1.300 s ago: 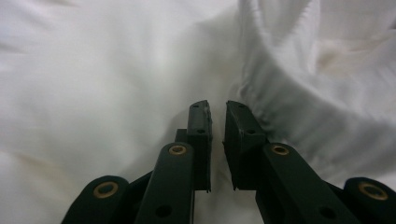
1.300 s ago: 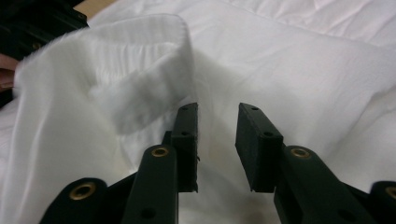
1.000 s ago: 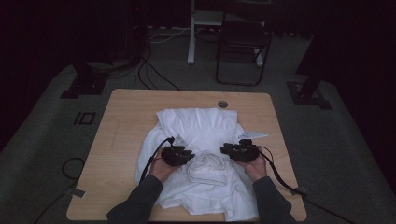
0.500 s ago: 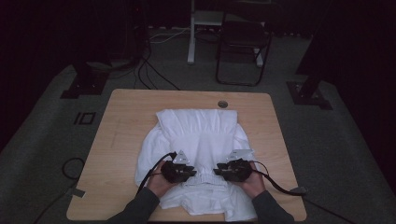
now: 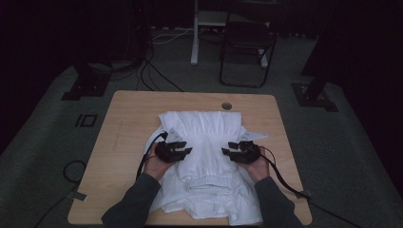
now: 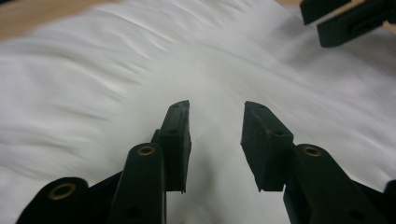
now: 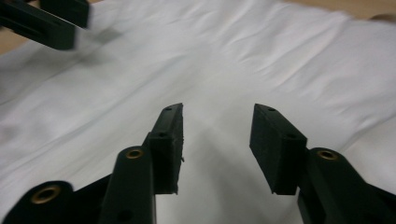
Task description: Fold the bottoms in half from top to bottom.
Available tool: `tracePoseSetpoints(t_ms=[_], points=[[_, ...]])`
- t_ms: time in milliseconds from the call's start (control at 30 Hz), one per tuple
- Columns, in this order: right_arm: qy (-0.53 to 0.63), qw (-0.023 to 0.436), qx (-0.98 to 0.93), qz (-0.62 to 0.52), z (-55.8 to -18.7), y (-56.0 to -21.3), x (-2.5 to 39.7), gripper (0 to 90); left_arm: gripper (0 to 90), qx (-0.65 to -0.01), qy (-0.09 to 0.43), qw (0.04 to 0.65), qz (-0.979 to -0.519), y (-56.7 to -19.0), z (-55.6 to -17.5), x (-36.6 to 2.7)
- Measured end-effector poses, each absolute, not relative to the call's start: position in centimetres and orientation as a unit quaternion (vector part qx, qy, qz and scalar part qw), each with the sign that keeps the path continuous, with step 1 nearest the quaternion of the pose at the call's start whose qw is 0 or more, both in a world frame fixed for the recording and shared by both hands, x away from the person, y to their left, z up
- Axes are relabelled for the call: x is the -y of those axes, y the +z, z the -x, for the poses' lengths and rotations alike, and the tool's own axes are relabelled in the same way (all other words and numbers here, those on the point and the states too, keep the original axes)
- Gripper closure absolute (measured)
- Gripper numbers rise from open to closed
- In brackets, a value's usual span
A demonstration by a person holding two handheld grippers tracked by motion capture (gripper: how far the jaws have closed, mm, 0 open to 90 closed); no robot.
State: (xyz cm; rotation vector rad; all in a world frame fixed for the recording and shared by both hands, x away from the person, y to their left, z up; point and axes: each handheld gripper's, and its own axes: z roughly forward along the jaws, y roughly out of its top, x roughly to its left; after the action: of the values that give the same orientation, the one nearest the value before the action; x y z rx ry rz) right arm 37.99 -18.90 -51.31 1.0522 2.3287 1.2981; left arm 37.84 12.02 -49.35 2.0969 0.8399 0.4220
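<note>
A white garment (image 5: pixel 204 142) lies spread on the wooden table (image 5: pixel 128 123), with a gathered elastic edge (image 5: pixel 209 183) facing the near side. My left gripper (image 5: pixel 183 152) hovers low over the cloth's left part, open, nothing between its jaws. Over the right part my right gripper (image 5: pixel 229 151) is also open and empty, tips pointing inward at the other. The left gripper view has its own gripper (image 6: pixel 217 109) just above wrinkled white cloth (image 6: pixel 93 93), the right gripper's jaws at the top right. In the right gripper view, its gripper (image 7: pixel 217 112) is above the cloth (image 7: pixel 303 60).
A round cable hole (image 5: pixel 226 105) sits in the table's far edge. Bare wood lies left of the garment and along the far side. A dark chair (image 5: pixel 247 52), stand feet and cables (image 5: pixel 157 76) are on the floor beyond the table.
Both grippers drew toward the person, then moved back out over the garment and slightly apart. The bunched cloth between them now lies flatter, its elastic edge nearer the person.
</note>
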Motion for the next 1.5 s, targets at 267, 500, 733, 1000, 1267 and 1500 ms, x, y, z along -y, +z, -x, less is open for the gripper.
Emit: tracePoseSetpoints(t_ms=[267, 500, 733, 1000, 1267, 1500], points=[[0.397, 0.167, -0.799, -0.419, -43.5, -53.4, 18.0, 48.0, 60.3, -0.403, 0.167, 0.371, -0.82, -52.3, -42.1, -12.5], [0.371, 0.17, -0.812, -0.418, -43.7, -55.4, 17.4, 47.1, 59.4, -0.412, 0.151, 0.372, -0.818, -55.1, -42.1, -13.1], [0.387, 0.178, -0.804, -0.415, -42.5, -56.1, 17.8, 47.3, 59.4, -0.405, 0.155, 0.39, -0.812, -55.8, -40.7, -13.5], [0.405, 0.173, -0.8, -0.407, -39.8, -56.6, 18.4, 47.6, 59.4, -0.392, 0.155, 0.394, -0.817, -56.0, -38.3, -13.8], [0.405, 0.176, -0.802, -0.402, -37.4, -56.7, 18.4, 47.7, 59.3, -0.387, 0.151, 0.396, -0.819, -56.1, -36.2, -14.0], [0.408, 0.172, -0.799, -0.407, -36.3, -56.8, 18.2, 47.7, 59.2, -0.387, 0.161, 0.388, -0.821, -56.0, -34.8, -13.9]])
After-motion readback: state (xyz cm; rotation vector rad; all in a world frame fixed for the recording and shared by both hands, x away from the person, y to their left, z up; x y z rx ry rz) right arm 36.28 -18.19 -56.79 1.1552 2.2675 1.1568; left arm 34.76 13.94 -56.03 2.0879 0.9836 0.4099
